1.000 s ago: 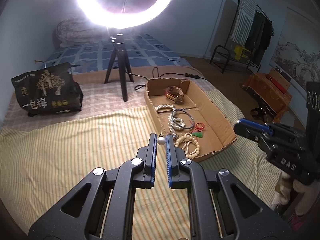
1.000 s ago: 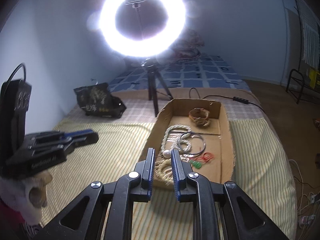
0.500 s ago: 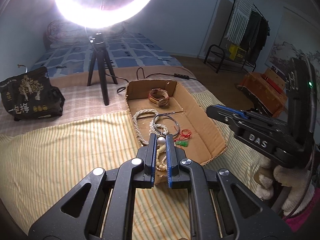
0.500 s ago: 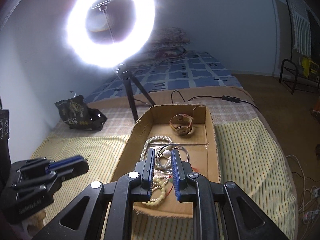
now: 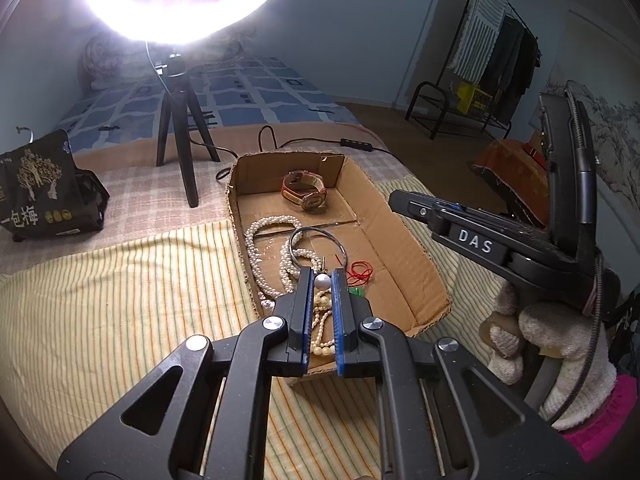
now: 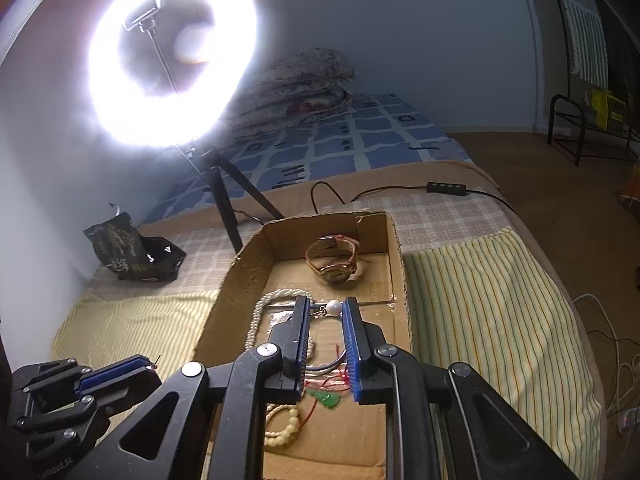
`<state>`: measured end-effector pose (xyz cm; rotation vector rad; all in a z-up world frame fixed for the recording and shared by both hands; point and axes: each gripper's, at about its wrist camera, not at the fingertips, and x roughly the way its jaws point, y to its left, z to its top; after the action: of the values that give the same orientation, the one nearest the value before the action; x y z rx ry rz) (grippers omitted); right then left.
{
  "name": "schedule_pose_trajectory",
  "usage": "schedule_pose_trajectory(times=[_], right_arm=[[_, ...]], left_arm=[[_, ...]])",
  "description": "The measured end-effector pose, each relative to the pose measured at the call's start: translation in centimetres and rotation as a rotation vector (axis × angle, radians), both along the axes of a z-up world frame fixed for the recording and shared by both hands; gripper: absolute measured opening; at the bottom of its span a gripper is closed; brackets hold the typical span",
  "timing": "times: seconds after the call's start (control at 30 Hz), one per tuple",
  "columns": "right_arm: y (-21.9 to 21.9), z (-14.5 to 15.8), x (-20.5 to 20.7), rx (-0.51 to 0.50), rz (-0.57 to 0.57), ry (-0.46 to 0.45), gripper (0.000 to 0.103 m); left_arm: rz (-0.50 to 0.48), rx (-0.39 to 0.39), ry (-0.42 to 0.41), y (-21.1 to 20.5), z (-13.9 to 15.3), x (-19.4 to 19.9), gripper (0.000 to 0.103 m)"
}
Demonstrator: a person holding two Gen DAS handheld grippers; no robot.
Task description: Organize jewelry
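Observation:
My left gripper [image 5: 322, 276] is shut on a pearl earring [image 5: 322, 281], held over the near end of a cardboard tray [image 5: 404, 240]. My right gripper [image 6: 325, 308] is shut on a second pearl earring [image 6: 334, 307], its hook lying sideways between the pads, above the tray's [image 6: 240, 280] middle. In the tray lie a watch [image 5: 306, 192], a pearl necklace [image 5: 256, 236], a metal bangle [image 5: 316, 234], a green pendant [image 6: 326, 398] on red string and a bead bracelet [image 6: 286, 424]. Each view shows the other gripper: the right gripper [image 5: 404, 202] and the left gripper [image 6: 148, 366].
A ring light on a tripod [image 5: 180, 152] stands just behind the tray, its cable and controller [image 6: 446, 188] trailing right. A black snack bag [image 5: 40, 192] lies at the left on the bed. A gloved hand [image 5: 552, 340] holds the right gripper. A clothes rack [image 5: 492, 60] stands far right.
Both grippers have moved forward and down over the tray, each still holding its pearl earring. The right gripper has rolled, so the scene tilts in its view.

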<state>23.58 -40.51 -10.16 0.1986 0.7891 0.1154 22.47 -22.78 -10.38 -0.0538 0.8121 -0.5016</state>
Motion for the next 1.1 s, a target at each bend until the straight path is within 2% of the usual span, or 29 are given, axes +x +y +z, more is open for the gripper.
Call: schedule_pose_trajectory(times=[0.53,0.7,0.73,0.77,0.8,0.83,0.87,0.97,1.03,1.1], right_arm=[[-0.7,-1.9,1.7,-0.007,-0.020,0.035,0.018],[-0.6,-2.0,1.8,0.000,-0.017,0.031,0.030],[-0.6,-2.0,1.8,-0.001,-0.017,0.031,0.035],[-0.5,-1.9,1.8,-0.005,-0.019,0.031,0.040],[-0.5,-1.9,1.8,-0.007,-0.021,0.029,0.052],[-0.5,-1.8,1.6,-0.011,-0.028,0.019,0.063],[-0.5,-1.6,1.5,-0.017,-0.036,0.011,0.066],[-0.5,-1.1,1.3,-0.030,-0.052,-0.006,0.079],[-0.6,-0.9,1.3,-0.034,-0.058,-0.014,0.087],[-0.5,-0.6,1.2,-0.042,-0.062,-0.018,0.089]], left_arm=[[-0.013,0.015,0.012,-1.2,-1.5,1.1,0.007],[-0.017,0.017,0.004,-1.2,-1.5,1.0,0.007],[-0.018,0.021,0.003,-1.3,-1.5,0.9,0.007],[-0.018,0.025,0.003,-1.3,-1.5,0.9,0.009],[-0.017,0.028,0.002,-1.3,-1.5,0.9,0.023],[-0.017,0.029,0.000,-1.3,-1.5,0.8,0.033],[-0.016,0.026,-0.005,-1.3,-1.4,0.8,0.048],[-0.014,0.031,-0.022,-1.3,-1.1,0.6,0.052],[-0.014,0.033,-0.022,-1.4,-1.1,0.5,0.059],[-0.008,0.041,-0.025,-1.4,-1.1,0.4,0.064]])
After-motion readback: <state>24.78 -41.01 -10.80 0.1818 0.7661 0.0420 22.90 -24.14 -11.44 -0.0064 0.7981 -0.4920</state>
